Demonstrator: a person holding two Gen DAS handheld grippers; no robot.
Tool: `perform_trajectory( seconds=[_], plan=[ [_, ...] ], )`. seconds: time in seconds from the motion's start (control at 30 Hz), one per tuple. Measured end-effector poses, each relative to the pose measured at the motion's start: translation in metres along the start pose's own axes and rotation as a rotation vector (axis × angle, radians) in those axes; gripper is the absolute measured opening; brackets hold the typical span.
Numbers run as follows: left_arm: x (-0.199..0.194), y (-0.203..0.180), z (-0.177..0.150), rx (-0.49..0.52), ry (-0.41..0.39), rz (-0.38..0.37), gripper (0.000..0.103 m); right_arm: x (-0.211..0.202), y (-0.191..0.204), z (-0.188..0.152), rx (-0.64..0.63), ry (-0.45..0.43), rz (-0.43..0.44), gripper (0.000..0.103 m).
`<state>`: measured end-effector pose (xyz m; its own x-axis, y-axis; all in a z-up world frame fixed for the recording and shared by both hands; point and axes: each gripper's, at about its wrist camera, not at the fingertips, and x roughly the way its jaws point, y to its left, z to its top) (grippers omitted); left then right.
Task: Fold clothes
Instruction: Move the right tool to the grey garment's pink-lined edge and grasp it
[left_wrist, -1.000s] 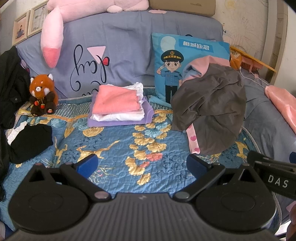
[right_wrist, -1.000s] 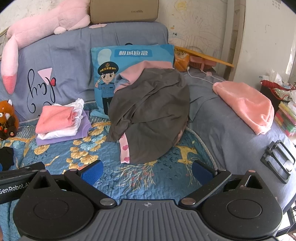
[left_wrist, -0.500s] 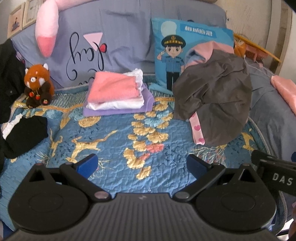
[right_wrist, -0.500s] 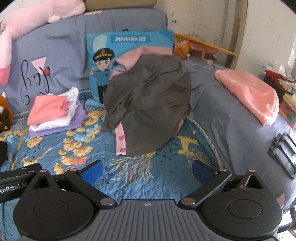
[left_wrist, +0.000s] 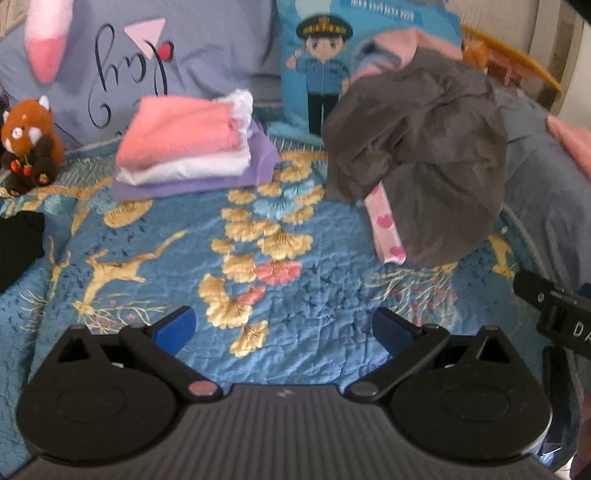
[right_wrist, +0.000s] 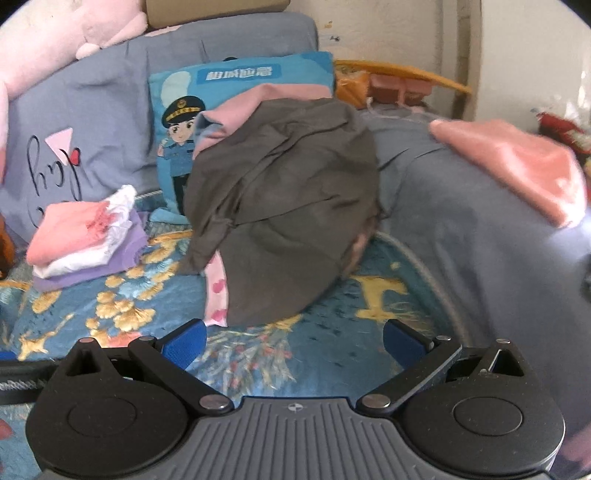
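A crumpled grey garment (left_wrist: 421, 155) (right_wrist: 284, 206) lies heaped over pink clothes and a pink heart-print piece (left_wrist: 386, 229) (right_wrist: 216, 295) on the blue patterned bedspread (left_wrist: 280, 258). A folded stack (left_wrist: 192, 147) (right_wrist: 88, 240), pink on white on purple, sits at the back left. My left gripper (left_wrist: 282, 330) is open and empty, low over the bedspread in front of both. My right gripper (right_wrist: 293, 341) is open and empty, just in front of the grey heap's near edge.
A blue police-cartoon pillow (left_wrist: 332, 70) leans behind the heap. A red panda plush (left_wrist: 27, 144) and black clothes (left_wrist: 18, 243) are at the left. A pink towel (right_wrist: 517, 166) lies on the grey-blue cover at the right.
Both grippers have moved forward and down toward the bed; the grey heap and the folded stack look larger and closer. Both grippers stay open.
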<state>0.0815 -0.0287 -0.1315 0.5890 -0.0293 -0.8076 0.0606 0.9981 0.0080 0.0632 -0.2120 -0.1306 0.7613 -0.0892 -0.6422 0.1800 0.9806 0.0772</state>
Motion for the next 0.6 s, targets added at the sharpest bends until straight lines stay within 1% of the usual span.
perform_trajectory(
  seconds=[0.07, 0.1, 0.13, 0.17, 0.23, 0.3, 0.4, 0.47, 0.53, 0.6],
  plan=[
    [0.014, -0.001, -0.002, 0.003, 0.021, 0.006, 0.103, 0.017, -0.001, -0.005, 0.005, -0.006, 0.027, 0.102],
    [0.019, 0.001, -0.003, 0.000, 0.028, 0.010, 0.103, 0.027, 0.000, -0.008, 0.004, -0.013, 0.025, 0.100],
    [0.024, 0.002, -0.004, -0.004, 0.036, 0.014, 0.103, 0.036, 0.001, -0.012, -0.002, -0.013, 0.017, 0.095],
    [0.028, 0.005, -0.006, -0.009, 0.041, 0.019, 0.103, 0.048, 0.007, -0.016, -0.020, -0.007, 0.012, 0.094],
    [0.035, 0.011, -0.008, -0.020, 0.052, 0.031, 0.103, 0.066, 0.016, -0.023, -0.081, -0.006, 0.027, 0.088],
    [0.040, 0.017, -0.011, -0.025, 0.059, 0.047, 0.103, 0.080, 0.028, -0.030, -0.167, -0.019, 0.039, 0.086],
    [0.045, 0.027, -0.015, -0.024, 0.071, 0.071, 0.103, 0.098, 0.042, -0.036, -0.259, -0.032, 0.053, 0.079],
    [0.048, 0.031, -0.017, -0.027, 0.078, 0.082, 0.103, 0.107, 0.047, -0.036, -0.283, -0.041, 0.064, 0.074],
    [0.049, 0.034, -0.018, -0.029, 0.085, 0.085, 0.103, 0.117, 0.053, -0.037, -0.336, -0.047, 0.059, 0.068],
    [0.050, 0.036, -0.020, -0.028, 0.089, 0.085, 0.103, 0.124, 0.061, -0.037, -0.419, -0.059, 0.050, 0.067]
  ],
)
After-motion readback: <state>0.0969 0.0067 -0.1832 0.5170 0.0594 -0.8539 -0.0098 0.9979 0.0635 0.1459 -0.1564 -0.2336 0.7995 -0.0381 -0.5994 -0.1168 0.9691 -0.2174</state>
